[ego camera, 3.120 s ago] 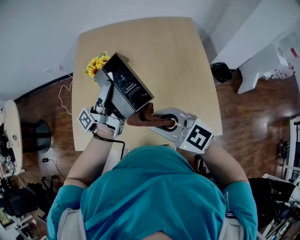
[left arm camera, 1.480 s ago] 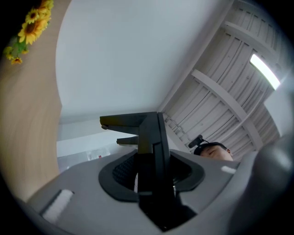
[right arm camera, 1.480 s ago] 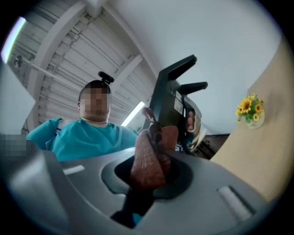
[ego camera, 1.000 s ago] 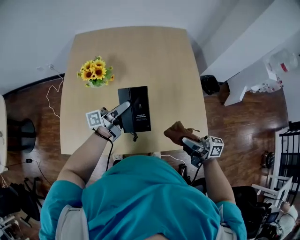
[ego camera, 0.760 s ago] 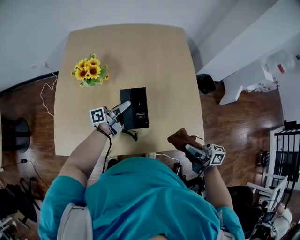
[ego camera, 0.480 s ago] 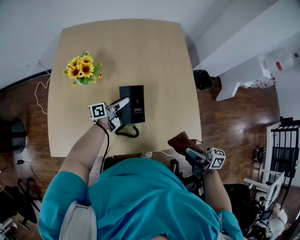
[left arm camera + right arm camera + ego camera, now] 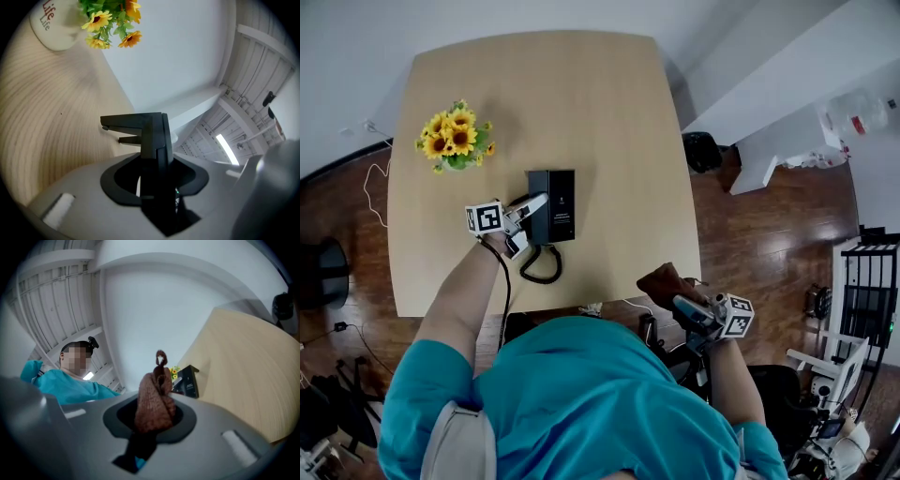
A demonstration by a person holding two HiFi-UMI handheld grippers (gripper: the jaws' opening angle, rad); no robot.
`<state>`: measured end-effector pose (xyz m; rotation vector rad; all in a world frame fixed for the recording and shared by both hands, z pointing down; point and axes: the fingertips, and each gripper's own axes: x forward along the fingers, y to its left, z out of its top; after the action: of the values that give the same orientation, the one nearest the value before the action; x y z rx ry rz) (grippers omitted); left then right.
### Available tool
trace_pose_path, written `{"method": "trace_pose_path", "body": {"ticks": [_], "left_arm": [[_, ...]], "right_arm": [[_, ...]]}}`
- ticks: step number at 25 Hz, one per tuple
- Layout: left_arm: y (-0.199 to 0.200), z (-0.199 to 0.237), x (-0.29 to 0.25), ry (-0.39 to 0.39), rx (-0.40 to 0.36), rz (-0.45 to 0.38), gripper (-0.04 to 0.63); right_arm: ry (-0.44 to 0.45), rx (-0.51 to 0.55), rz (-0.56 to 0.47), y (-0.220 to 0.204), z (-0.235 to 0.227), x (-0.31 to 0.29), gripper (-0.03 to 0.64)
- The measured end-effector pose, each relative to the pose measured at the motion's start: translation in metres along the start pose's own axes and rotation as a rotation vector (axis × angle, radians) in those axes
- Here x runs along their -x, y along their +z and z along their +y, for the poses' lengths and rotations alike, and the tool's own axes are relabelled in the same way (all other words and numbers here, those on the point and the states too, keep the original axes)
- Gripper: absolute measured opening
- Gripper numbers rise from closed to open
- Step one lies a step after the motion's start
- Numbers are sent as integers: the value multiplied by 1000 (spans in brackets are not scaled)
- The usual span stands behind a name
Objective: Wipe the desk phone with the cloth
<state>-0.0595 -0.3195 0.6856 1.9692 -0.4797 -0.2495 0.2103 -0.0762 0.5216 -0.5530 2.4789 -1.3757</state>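
Observation:
The black desk phone rests on the wooden table, near its middle. My left gripper is shut on the phone's left side. In the left gripper view the phone stands edge-on between the jaws. A coiled black cord loops from the phone toward the front edge. My right gripper hangs off the table's front right corner, shut on a bunched brown cloth. In the right gripper view the cloth sticks up from the jaws, with the phone far off on the table.
A pot of sunflowers stands at the table's left, behind the phone; its white pot shows in the left gripper view. Dark wood floor surrounds the table. A white cable lies on the floor at left.
The phone was held up against the cloth; now it sits on the table with its cord looped out. My right gripper has drawn back with the cloth past the front edge.

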Motion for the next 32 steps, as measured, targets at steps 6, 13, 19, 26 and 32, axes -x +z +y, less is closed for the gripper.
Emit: {"method": "trace_pose_path", "body": {"ticks": [6,13,19,26,32], "left_arm": [[6,19,16,131,-32,28,219],[-1,27,27,307,-8,33,299],[-22,9,50,402,-33,21,350],[-51,-52,118,458,-26,-208,350],[-78,-134,183,434,-95,-292,348]], "right_arm": [[-22,12,-40,8,-13,-3,58],[-71,49,-63,26,-34,-3,58],[-90,112,-60,52,-49,0,58],[4,133,31,66,-54,-5,58],[32,165,49,63,-47,-40,58]]}}
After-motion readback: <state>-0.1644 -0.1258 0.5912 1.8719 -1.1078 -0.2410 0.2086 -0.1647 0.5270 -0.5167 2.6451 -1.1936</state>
